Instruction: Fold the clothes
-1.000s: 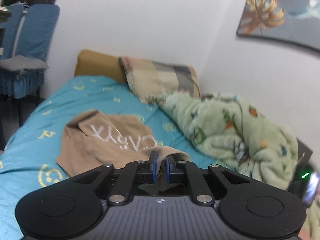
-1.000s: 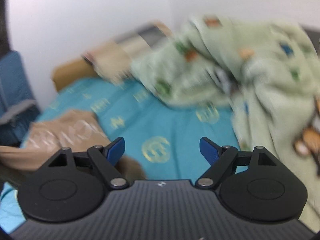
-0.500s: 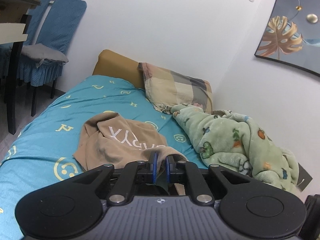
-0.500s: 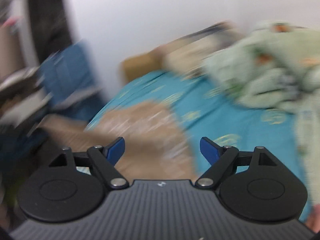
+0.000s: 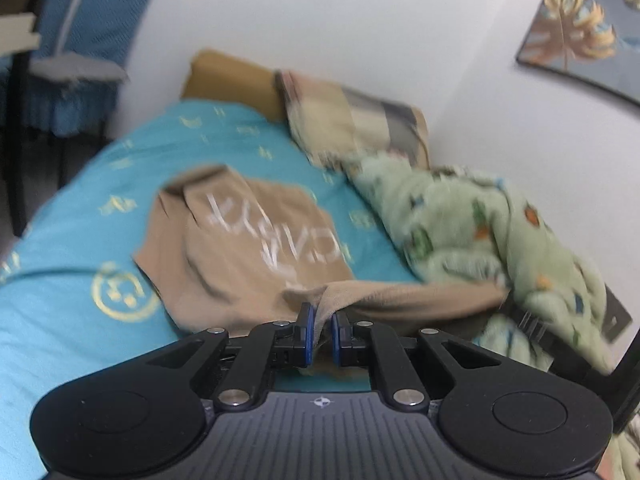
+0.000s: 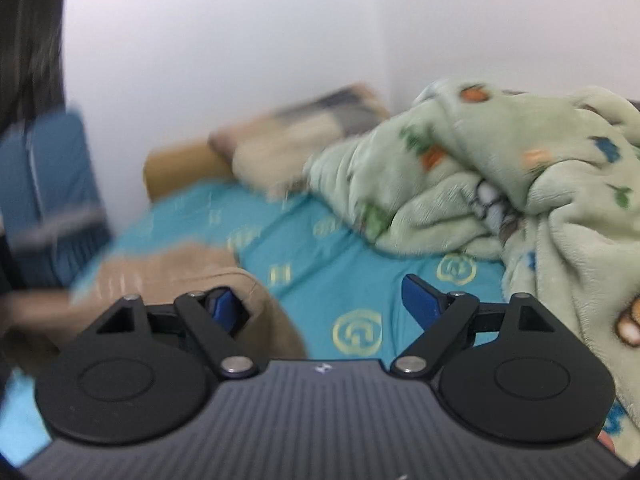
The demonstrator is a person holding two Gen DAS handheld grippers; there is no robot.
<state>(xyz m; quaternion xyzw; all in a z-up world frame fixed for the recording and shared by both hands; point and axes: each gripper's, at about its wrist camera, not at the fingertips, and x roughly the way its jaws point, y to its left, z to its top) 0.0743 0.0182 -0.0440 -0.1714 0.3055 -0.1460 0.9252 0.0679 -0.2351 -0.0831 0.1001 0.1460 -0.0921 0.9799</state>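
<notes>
A tan shirt (image 5: pixel 248 236) with white lettering lies crumpled on the teal bedsheet (image 5: pixel 72 216). My left gripper (image 5: pixel 320 326) is shut on a fold at the shirt's near edge, and the cloth stretches from the pads off to the right. In the right wrist view the tan shirt (image 6: pixel 180 276) lies at the lower left, blurred. My right gripper (image 6: pixel 320 304) is open over the teal bedsheet (image 6: pixel 360 264); its left fingertip (image 6: pixel 222 306) overlaps the shirt's edge, and nothing sits between the fingers.
A rumpled green fleece blanket (image 5: pixel 480 232) fills the bed's right side by the wall, with a plaid pillow (image 5: pixel 352 120) behind it. A blue-covered chair (image 5: pixel 76 52) stands left of the bed. A framed picture (image 5: pixel 584 28) hangs on the right wall.
The left gripper has stayed shut on the shirt and tugged its edge out to the right. The right gripper has swung back rightwards, from over the shirt to the bare sheet beside it.
</notes>
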